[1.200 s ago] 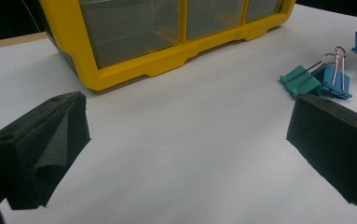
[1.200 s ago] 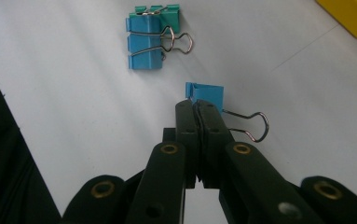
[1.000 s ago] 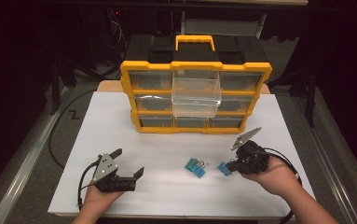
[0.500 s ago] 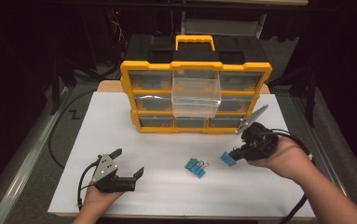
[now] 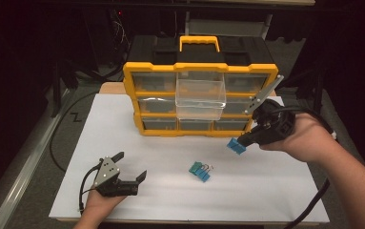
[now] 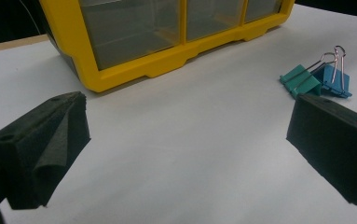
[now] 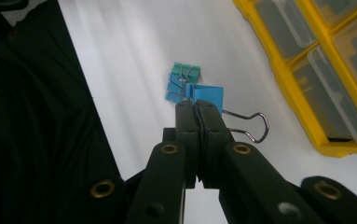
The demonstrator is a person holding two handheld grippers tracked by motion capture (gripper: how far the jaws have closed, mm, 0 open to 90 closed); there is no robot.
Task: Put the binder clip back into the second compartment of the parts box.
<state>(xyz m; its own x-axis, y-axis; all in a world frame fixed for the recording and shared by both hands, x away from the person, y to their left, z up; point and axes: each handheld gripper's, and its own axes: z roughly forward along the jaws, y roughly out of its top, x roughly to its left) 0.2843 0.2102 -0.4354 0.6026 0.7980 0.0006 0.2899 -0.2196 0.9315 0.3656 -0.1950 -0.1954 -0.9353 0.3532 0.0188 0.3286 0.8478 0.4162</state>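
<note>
Clip [image 5: 235,145], blue, was pinched in my right gripper [image 5: 243,141] and hung above the white sheet [image 5: 266,191], just in front of the yellow organizer [image 5: 137,95], whose middle clear drawer [image 5: 200,98] stood pulled out. Left gripper [image 5: 131,167] rested low on the sheet, jaws wide, nothing between them. Two more clips [image 5: 200,170], teal and blue, lay touching mid-sheet.
</note>
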